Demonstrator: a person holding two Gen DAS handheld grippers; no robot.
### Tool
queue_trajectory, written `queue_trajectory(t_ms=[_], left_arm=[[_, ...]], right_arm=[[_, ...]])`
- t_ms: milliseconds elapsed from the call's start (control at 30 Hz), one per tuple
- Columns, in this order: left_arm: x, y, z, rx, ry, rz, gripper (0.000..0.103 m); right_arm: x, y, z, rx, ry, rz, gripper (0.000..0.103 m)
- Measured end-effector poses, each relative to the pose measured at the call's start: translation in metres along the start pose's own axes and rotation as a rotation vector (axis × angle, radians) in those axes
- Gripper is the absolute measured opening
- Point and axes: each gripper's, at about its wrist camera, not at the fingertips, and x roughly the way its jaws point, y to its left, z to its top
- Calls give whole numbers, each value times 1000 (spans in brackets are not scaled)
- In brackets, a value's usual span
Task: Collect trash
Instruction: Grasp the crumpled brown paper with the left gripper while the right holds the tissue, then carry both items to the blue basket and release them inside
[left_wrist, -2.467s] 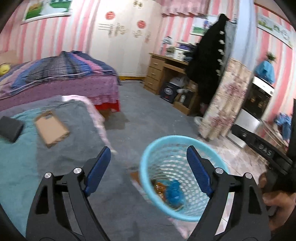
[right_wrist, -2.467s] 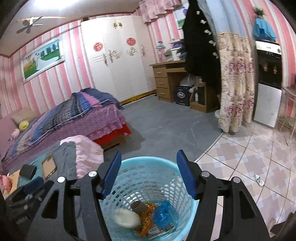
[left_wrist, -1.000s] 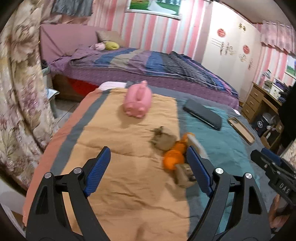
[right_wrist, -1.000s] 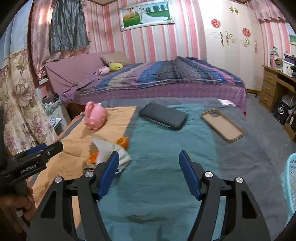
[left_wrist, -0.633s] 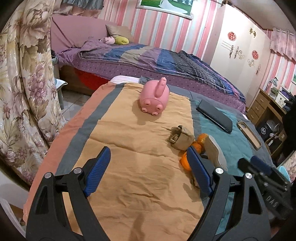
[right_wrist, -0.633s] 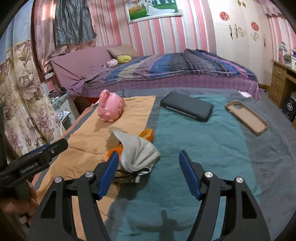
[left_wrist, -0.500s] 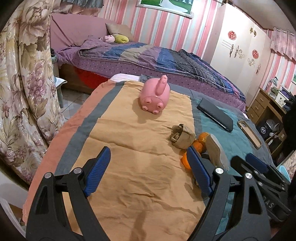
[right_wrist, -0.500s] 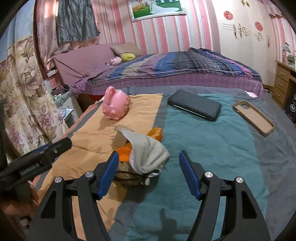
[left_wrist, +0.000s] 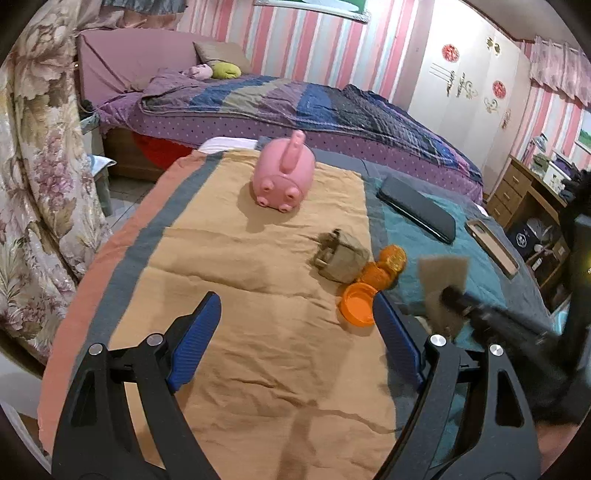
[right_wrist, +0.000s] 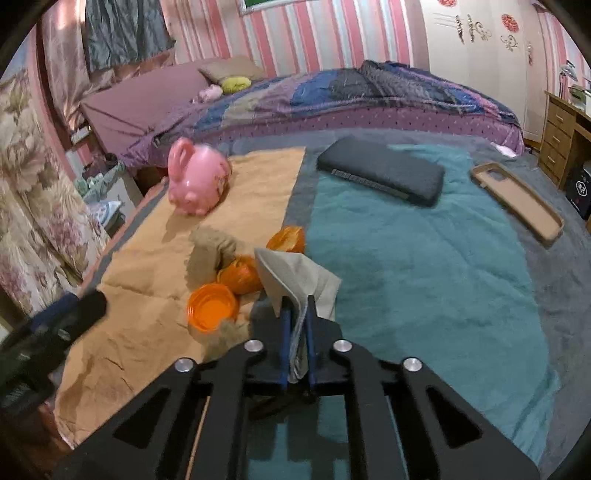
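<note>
While my right hand-held gripper (right_wrist: 296, 325) points down over the near bed (right_wrist: 424, 266), its blue pads are pressed together on a grey-beige folded napkin (right_wrist: 299, 277), whose loose end fans upward beyond the fingertips. In the left wrist view that same napkin (left_wrist: 443, 280) shows as a blurred tan sheet with the right hand-held gripper's dark body behind it, at the right of the frame.

My left hand-held gripper (left_wrist: 295, 325) hangs with its jaws spread wide over the orange cloth (left_wrist: 240, 295) and nothing between the pads. Just ahead of its right finger lies an orange cap (left_wrist: 357, 305), open side up. Beyond the cap sit two crumpled orange wrappers (left_wrist: 384, 266), touching each other, and a brown crumpled paper lump (left_wrist: 341, 256) lies just beside them on the left. Something fuzzy and tan lies just under my right hand-held gripper beside the cap, though I cannot tell what it is through the blur.

Farther back on the orange cloth a pink piggy bank (left_wrist: 284, 177) lies tipped over. On the teal blanket (right_wrist: 424, 295) to the right rest a dark flat case (right_wrist: 382, 173) and, well apart from it, a tan phone case (right_wrist: 517, 201) with its hollow side up. A second bed with a striped purple and blue cover (right_wrist: 351, 92) stands behind, against the pink-striped wall.
</note>
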Motion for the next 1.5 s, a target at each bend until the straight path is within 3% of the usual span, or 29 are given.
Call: queue_trajectory(t_ms=[333, 600, 700, 767, 1133, 1500], left_arm=[[12, -51, -9, 106, 57, -84, 82], [33, -79, -20, 157, 144, -85, 81], [45, -89, -26, 206, 195, -85, 53], [49, -93, -28, 222, 205, -89, 44], [3, -112, -4, 156, 16, -154, 43], [-26, -184, 8, 185, -80, -286, 43]], right_arm=[[-32, -46, 17, 24, -74, -36, 5], [-45, -76, 24, 33, -87, -48, 5], [-54, -86, 24, 39, -99, -44, 5], [-57, -88, 23, 36, -104, -47, 5], [-104, -124, 12, -15, -157, -101, 5], [-153, -199, 1, 79, -202, -177, 5]])
